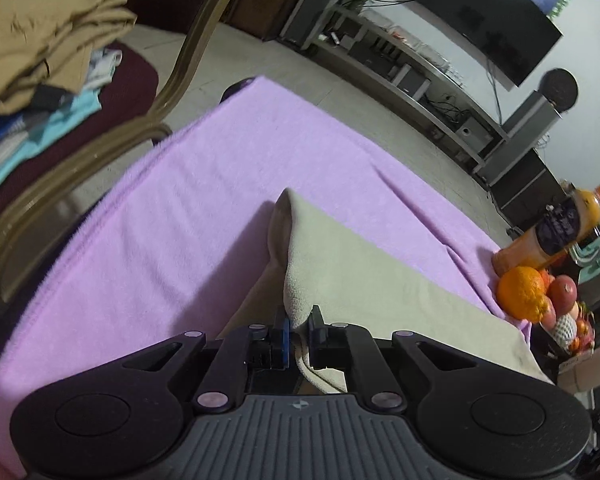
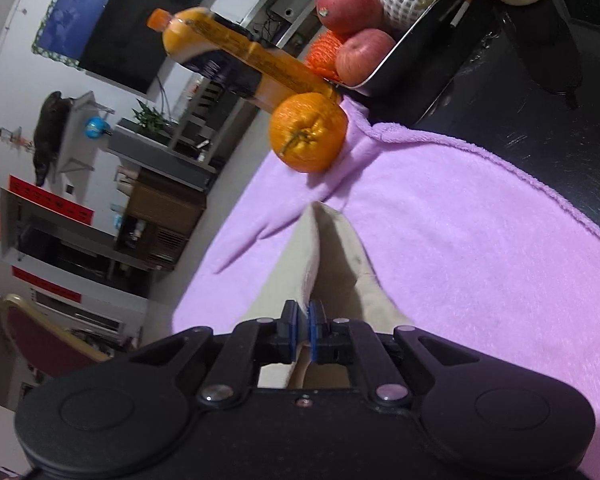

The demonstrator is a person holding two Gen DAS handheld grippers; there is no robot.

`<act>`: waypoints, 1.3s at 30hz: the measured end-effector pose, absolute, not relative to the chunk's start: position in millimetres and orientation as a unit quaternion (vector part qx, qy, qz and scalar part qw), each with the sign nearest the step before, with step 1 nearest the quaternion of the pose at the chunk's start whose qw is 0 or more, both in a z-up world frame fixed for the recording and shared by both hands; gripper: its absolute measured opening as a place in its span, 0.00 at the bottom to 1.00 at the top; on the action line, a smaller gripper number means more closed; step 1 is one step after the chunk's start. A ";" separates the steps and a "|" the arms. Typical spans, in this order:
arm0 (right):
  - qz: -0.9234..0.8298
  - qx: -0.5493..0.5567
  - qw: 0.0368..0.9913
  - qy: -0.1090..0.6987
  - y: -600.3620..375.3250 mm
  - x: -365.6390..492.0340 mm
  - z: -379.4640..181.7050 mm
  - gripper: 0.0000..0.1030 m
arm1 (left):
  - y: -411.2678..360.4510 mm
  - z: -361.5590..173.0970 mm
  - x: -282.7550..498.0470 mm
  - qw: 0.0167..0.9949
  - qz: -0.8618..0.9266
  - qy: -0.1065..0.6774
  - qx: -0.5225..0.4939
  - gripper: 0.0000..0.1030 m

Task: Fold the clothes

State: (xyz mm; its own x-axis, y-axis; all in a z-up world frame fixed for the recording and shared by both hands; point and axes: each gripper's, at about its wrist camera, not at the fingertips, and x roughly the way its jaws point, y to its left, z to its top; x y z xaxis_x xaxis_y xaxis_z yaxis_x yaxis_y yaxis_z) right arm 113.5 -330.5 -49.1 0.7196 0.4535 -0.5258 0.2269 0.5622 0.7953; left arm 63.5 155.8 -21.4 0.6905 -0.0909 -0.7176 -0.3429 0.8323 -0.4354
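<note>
A cream cloth lies on the purple towel that covers the table. My left gripper is shut on the near edge of the cloth, and a fold of it rises from the jaws toward a raised corner. In the right wrist view the same cream cloth runs up in a lifted ridge from my right gripper, which is shut on its edge. The purple towel spreads to the right under it.
An orange rests on the towel's far corner beside a juice bottle and a metal tray of apples. A chair at the left holds a pile of folded clothes. The orange is at the right edge.
</note>
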 end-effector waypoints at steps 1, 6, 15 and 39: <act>0.069 0.463 0.804 0.367 -332.4 107.5 -46.7 0.06 | 155.3 -21.1 58.4 0.876 0.072 0.388 -0.278 0.07; 0.052 0.460 0.796 0.391 -337.9 77.0 -56.5 0.06 | 153.0 -19.3 33.4 0.877 0.070 0.394 -0.267 0.07; 0.040 0.419 0.808 0.412 -338.8 34.5 -61.9 0.06 | 147.8 -19.5 -8.0 0.876 0.074 0.405 -0.251 0.07; -0.010 0.301 0.876 0.376 -321.5 17.0 -46.4 0.37 | 110.1 -43.8 -11.5 0.879 0.174 0.433 -0.094 0.21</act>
State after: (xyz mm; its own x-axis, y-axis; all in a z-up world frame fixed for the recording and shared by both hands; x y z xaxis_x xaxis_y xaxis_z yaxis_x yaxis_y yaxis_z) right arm 17.0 -321.5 -46.4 0.7166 0.2086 -0.6656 0.2452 0.8180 0.5203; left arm -11.5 110.1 -43.8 0.5647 0.2237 -0.7944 -0.3868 0.9220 -0.0153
